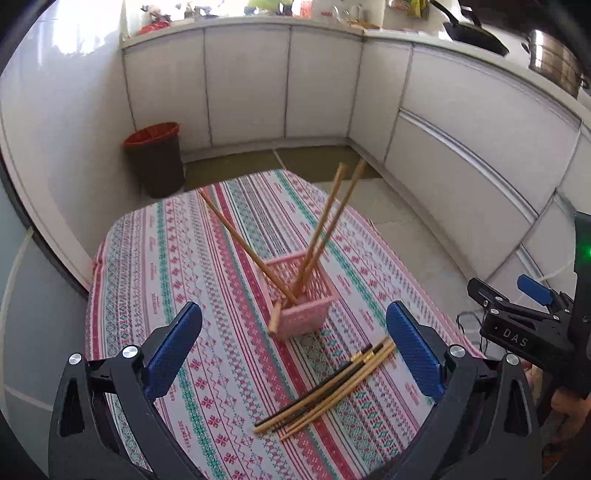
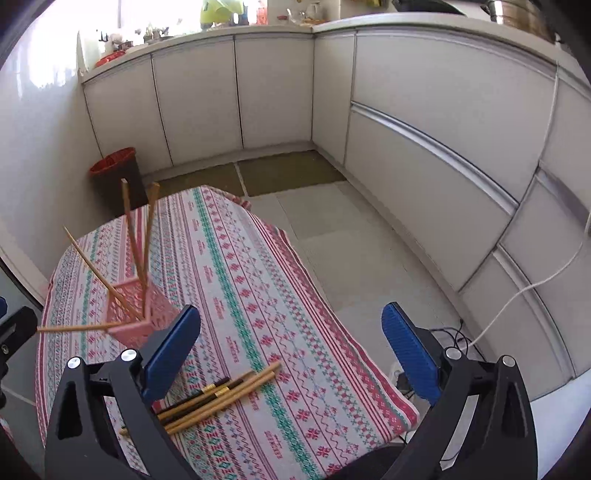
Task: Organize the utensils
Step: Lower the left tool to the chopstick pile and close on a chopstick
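Both the left gripper (image 1: 293, 347) and right gripper (image 2: 291, 349) hang released above the table (image 1: 229, 369). Loose chopsticks (image 1: 328, 387) lie near its near-right edge. Farther on, the pink basket (image 1: 303, 291) holds four leaning chopsticks (image 1: 325, 225). Only the left view shows the frying pan (image 1: 472, 33).

A table under a striped patterned cloth (image 1: 207, 266) (image 2: 258, 280) carries a pink basket (image 1: 301, 317) (image 2: 129, 325) with chopsticks (image 1: 325, 221) (image 2: 135, 240) leaning in it, and, near the front edge, a loose bundle of chopsticks (image 1: 328, 387) (image 2: 218, 397) lying flat.
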A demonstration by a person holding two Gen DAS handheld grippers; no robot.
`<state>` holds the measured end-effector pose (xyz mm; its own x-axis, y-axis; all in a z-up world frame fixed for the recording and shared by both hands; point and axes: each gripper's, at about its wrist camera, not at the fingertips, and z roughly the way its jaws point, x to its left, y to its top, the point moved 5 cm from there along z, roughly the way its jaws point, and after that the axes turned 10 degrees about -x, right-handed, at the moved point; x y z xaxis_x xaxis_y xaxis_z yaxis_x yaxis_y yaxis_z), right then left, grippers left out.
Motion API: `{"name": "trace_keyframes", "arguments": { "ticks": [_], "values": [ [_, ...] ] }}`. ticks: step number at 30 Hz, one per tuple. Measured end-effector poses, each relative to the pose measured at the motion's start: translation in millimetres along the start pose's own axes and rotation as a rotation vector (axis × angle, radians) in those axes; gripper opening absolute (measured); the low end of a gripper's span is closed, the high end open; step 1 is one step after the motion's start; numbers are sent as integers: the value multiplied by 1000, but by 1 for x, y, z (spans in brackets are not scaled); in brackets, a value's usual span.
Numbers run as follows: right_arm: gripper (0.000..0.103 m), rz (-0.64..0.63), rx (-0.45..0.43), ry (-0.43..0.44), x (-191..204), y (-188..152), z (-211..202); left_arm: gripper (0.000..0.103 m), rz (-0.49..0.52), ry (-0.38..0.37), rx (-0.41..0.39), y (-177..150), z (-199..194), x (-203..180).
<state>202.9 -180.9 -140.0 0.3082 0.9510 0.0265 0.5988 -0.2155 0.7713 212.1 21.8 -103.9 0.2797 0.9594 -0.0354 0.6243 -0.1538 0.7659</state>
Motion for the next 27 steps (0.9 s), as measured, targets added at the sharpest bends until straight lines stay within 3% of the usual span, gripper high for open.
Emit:
{"name": "trace_keyframes", "arguments": {
  "ticks": [5,10,14,18,23,27],
  "values": [
    [96,100,160,-56,-54,-67,32,96,73,-152,240,-40,47,-39],
    [96,286,221,-70,-105,-114,55,94,70,-230,414,-62,105,-77],
    [96,418,197,-16,-132,-129,56,83,92,-283,482,-65,141,-112],
    [96,521,189,-8,-149,-134,56,55,172,-273,551,-73,174,-140],
    [96,513,186,4,-146,-134,59,44,194,-259,586,-77,201,-155],
    [96,499,189,12,-145,-135,61,28,222,-250,598,-81,213,-160]
  ]
}}
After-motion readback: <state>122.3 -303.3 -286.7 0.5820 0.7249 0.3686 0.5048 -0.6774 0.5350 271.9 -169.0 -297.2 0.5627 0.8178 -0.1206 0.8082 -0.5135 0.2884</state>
